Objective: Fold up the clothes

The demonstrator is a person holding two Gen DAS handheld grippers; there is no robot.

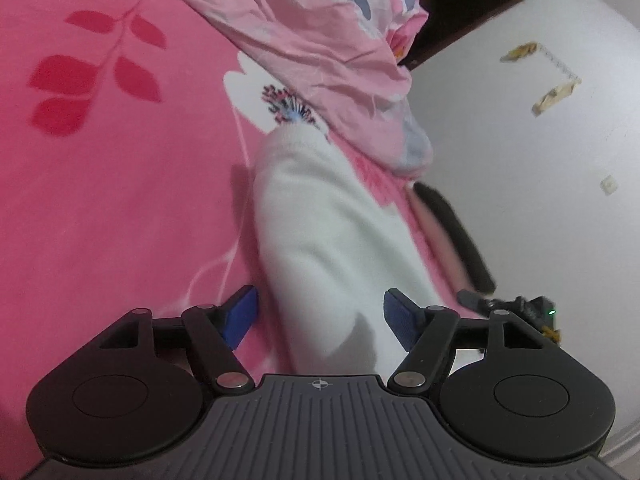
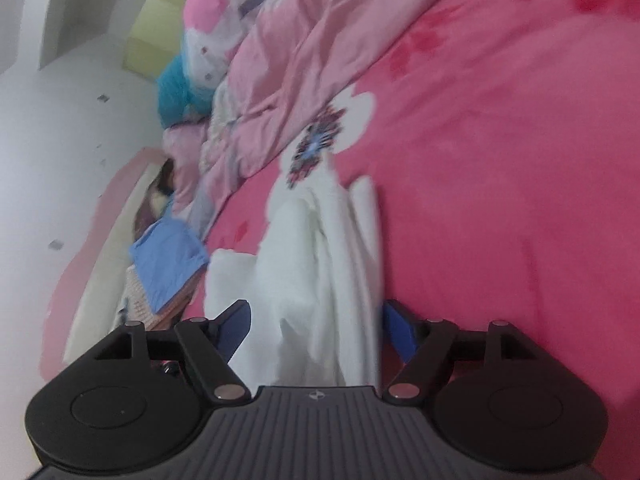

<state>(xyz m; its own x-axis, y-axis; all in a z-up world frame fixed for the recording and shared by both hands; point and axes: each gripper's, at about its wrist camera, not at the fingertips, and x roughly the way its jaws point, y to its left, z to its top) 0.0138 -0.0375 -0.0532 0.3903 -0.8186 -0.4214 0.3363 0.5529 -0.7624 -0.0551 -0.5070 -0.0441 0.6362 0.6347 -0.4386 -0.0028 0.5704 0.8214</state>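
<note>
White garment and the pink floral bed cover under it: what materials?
White garment: looks like a soft fleece or plush knit, matte and fuzzy, with thick rounded folds; blur leaves the weave open. Pink floral bed cover: probably a short-pile plush blanket, matte, velvety surface with printed red leaves.

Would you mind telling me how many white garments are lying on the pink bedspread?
1. The white garment lies on the pink bedspread, between the open pads of both grippers; the right wrist view shows the same piece. Others may be hidden under the quilt.
</note>
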